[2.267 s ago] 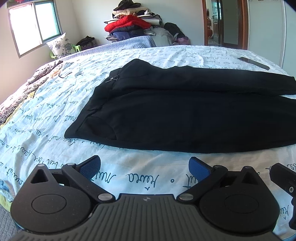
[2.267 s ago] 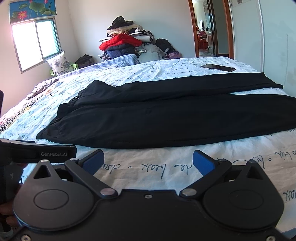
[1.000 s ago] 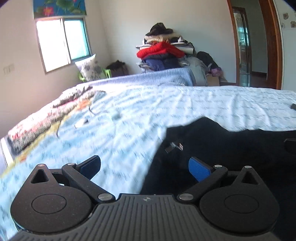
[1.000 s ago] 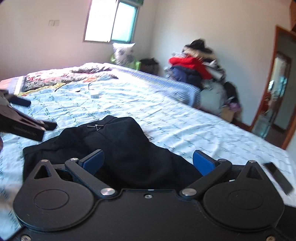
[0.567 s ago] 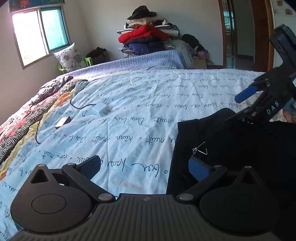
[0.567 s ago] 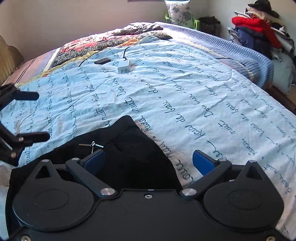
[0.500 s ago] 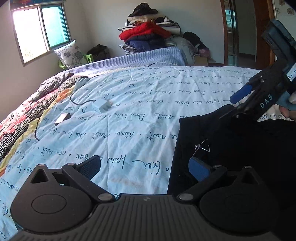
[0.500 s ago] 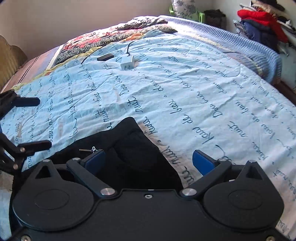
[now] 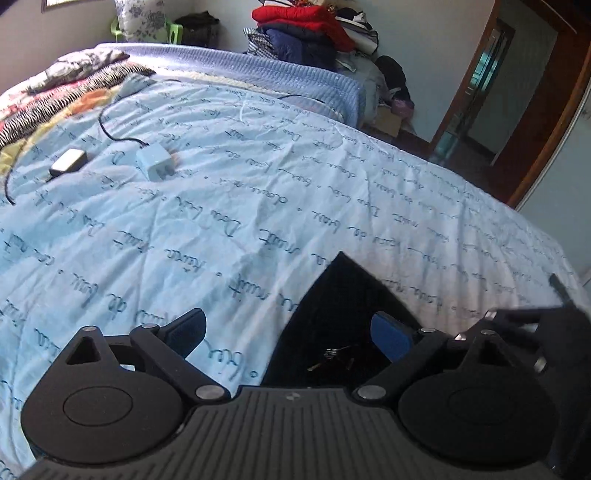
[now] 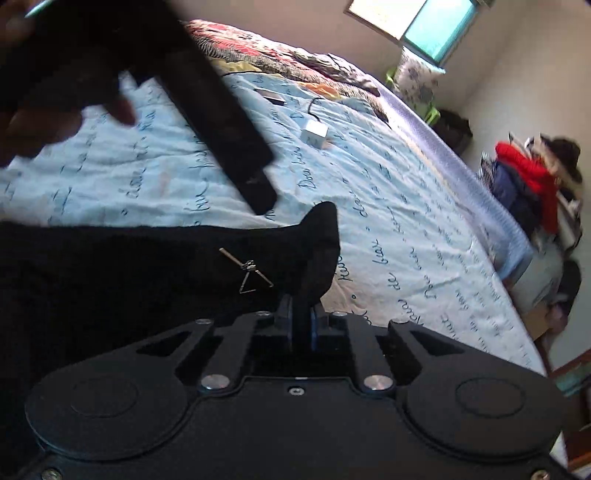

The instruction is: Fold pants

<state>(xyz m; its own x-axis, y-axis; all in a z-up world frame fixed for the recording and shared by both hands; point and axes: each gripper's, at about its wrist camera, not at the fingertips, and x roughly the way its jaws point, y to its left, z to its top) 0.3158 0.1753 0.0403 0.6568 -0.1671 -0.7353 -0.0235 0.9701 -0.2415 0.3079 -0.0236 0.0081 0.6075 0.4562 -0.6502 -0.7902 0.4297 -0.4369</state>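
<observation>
Surface: a bed covered by a light-blue sheet (image 9: 258, 192) printed with script. A white charger (image 9: 155, 166) with black cable lies near its far side. Piled clothes (image 9: 303, 33) stand by the rear wall, beside a wooden doorway (image 9: 517, 110).

Black pants (image 10: 147, 273) lie at the sheet's near edge, a metal zipper pull (image 10: 247, 273) showing.

Right gripper (image 10: 301, 321): fingers pressed together on a raised pants corner. Left gripper (image 9: 291, 332): fingers spread wide, low over the pants edge, gripping nothing.
</observation>
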